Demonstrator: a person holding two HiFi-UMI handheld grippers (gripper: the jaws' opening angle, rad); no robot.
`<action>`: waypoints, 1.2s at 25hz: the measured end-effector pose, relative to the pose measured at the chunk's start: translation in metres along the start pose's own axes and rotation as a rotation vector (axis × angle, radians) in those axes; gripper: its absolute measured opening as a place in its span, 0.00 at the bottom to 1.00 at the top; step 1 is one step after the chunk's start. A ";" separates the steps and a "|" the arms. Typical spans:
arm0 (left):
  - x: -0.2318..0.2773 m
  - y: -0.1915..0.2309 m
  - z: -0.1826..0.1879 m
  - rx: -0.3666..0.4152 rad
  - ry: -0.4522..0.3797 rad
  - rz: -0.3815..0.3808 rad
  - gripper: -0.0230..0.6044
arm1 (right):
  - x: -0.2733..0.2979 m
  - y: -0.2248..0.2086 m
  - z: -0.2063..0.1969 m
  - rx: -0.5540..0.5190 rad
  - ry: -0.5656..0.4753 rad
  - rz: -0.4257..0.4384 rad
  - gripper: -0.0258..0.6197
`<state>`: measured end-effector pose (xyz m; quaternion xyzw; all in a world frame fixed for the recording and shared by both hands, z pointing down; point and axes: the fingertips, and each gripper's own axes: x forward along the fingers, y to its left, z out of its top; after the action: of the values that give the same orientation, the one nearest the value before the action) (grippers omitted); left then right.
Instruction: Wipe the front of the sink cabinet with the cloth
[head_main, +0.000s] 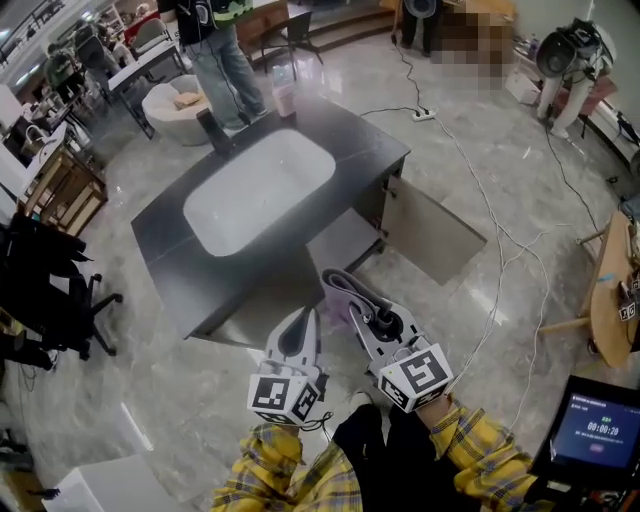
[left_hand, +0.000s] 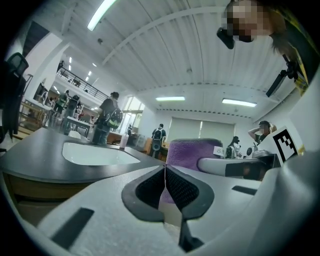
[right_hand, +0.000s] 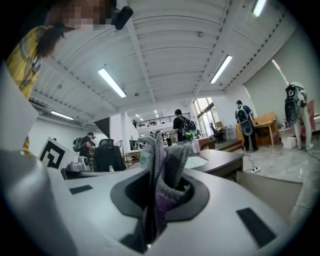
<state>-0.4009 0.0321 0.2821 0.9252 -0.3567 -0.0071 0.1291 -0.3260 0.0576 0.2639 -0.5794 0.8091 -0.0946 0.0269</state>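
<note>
**Cloth in hand, wiping not visibly begun**

The right gripper (head_main: 358, 305) has its fingers clamped on the cloth (head_main: 338, 290), a bunched grey and purple fold that stands up out of the jaws in the right gripper view (right_hand: 162, 165). The left gripper (head_main: 298, 335) hangs just to the left of it. Its jaws are pressed together with nothing between them, and the purple cloth shows beyond its tips in its own view.

Both tools are low at the near side of the sink cabinet (head_main: 200, 270), whose dark top and white basin (head_main: 260, 190) lie farther off. The cloth is close to the cabinet's near lower edge, but I cannot tell from any view whether it touches the panel. One cabinet door (head_main: 435, 235) stands swung open on the right.

As I judge it, picking up the cloth is done and the wiping itself is at or near its start. No view shows a streak, damp patch or cleaned band, so how much of the front has been covered cannot be read. What seems to remain is passing the cloth across the front panels, the open door included.
</note>
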 end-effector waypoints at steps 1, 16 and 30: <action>0.005 -0.003 -0.002 -0.001 0.005 -0.008 0.05 | -0.002 -0.006 0.001 -0.002 -0.005 -0.010 0.11; 0.089 -0.112 -0.023 0.026 0.052 -0.138 0.05 | -0.077 -0.122 0.013 0.031 -0.036 -0.149 0.11; 0.163 -0.225 -0.059 0.028 0.079 -0.157 0.05 | -0.155 -0.233 0.018 0.074 -0.052 -0.179 0.11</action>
<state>-0.1248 0.0982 0.2974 0.9517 -0.2777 0.0242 0.1290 -0.0551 0.1285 0.2787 -0.6502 0.7492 -0.1113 0.0604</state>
